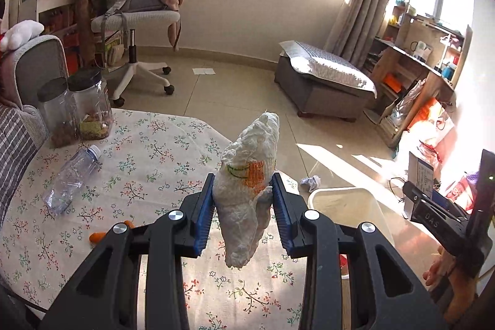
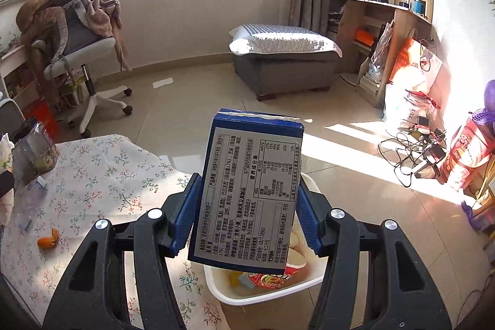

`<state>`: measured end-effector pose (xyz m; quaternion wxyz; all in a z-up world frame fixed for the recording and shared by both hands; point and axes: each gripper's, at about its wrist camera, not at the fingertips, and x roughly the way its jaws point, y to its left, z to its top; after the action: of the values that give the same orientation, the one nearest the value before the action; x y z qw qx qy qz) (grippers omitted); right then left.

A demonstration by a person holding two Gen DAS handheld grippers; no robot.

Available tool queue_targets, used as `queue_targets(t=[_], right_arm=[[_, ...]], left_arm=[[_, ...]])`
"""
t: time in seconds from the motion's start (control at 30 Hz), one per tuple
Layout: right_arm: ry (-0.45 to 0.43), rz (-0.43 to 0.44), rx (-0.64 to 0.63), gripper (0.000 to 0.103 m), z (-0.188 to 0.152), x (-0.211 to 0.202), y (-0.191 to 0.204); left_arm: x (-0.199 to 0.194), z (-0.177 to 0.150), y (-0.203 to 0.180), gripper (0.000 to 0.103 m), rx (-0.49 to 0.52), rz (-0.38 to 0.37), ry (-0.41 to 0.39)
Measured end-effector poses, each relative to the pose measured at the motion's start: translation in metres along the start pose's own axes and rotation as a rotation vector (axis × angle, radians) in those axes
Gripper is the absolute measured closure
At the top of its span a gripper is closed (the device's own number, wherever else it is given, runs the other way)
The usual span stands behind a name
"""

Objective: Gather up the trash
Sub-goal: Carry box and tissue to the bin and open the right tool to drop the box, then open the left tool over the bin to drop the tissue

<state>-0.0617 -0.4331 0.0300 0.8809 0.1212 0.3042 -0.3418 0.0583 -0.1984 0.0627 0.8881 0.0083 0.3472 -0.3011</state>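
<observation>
My left gripper [image 1: 243, 190] is shut on a crumpled white paper wad [image 1: 250, 184] with an orange patch, held above the floral-cloth table [image 1: 148, 144]. My right gripper [image 2: 246, 197] is shut on a blue carton box [image 2: 247, 194] with a printed white label, held over a white waste bin [image 2: 266, 286] that has red wrappers inside. The same bin [image 1: 346, 206] shows right of the table in the left wrist view, with the right gripper's body [image 1: 445, 225] beyond it. An empty plastic bottle [image 1: 72, 178] and an orange peel [image 1: 100, 235] lie on the table.
Two clear jars [image 1: 77, 110] stand at the table's far left. A crumpled paper [image 1: 311, 181] lies on the floor past the bin. Beyond are an office chair [image 1: 136, 20] draped with blankets, a grey ottoman [image 2: 284, 67], a shelf unit [image 2: 386, 20] and tangled cables [image 2: 411, 150].
</observation>
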Motion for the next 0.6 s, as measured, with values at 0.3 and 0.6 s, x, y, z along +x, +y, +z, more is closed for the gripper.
queue_targets(t=[0.3, 0.6], right_arm=[[0.006, -0.067, 0.091, 0.047, 0.004, 0.012, -0.049], [-0.002, -0.104, 0.189, 0.016, 0.006, 0.01, -0.078]], left_arm=[[0.027, -0.008, -0.051, 0.067, 0.055, -0.055, 0.053], [0.048, -0.011, -0.108, 0.067, 0.113, -0.121, 0.089]])
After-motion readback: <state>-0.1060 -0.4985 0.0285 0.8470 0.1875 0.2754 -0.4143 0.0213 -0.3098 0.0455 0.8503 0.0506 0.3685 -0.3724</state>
